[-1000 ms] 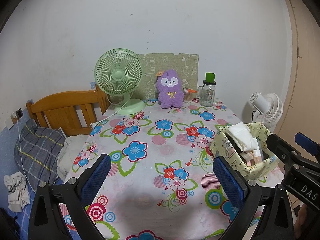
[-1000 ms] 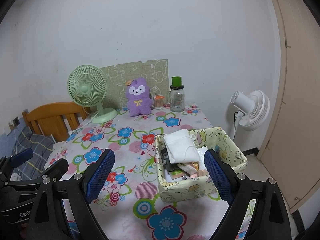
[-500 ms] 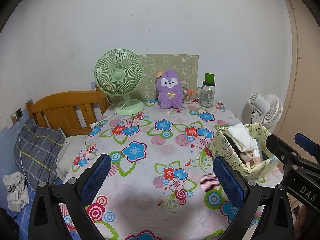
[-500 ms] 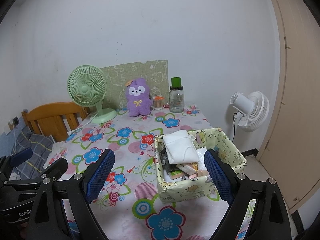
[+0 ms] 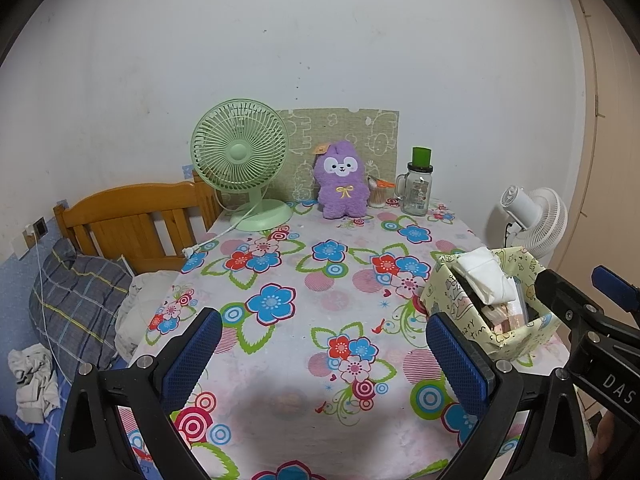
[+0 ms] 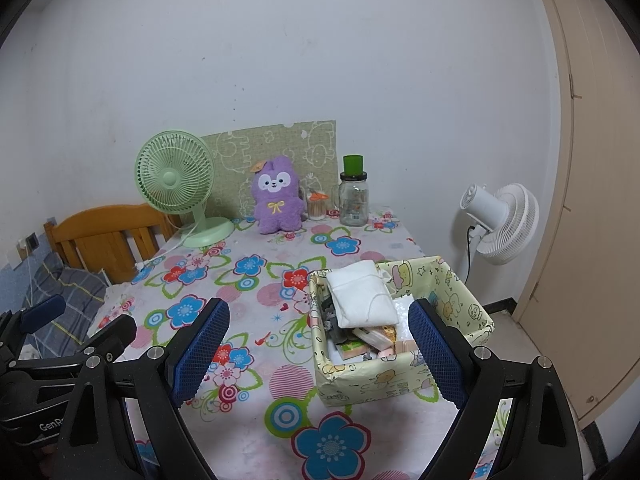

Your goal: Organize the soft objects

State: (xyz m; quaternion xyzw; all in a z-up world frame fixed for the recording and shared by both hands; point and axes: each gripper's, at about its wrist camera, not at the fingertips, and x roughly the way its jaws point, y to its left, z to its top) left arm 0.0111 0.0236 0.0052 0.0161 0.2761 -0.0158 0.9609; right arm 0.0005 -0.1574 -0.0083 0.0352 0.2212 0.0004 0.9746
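Little moved, basket [image 6: 404,380] holds cloth [image 6: 362,300] (perhaps cards)

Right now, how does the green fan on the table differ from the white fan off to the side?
The green fan stands on the flowered table beside the purple plush; the white fan stands off the table, lower, near the wall. The green fan shows its grille front-on to the camera; the white fan shows its motor housing, its grille turned toward the right. The green fan's white cord trails across the tablecloth; the white fan's cord is dark. Both are upright, with round cages.
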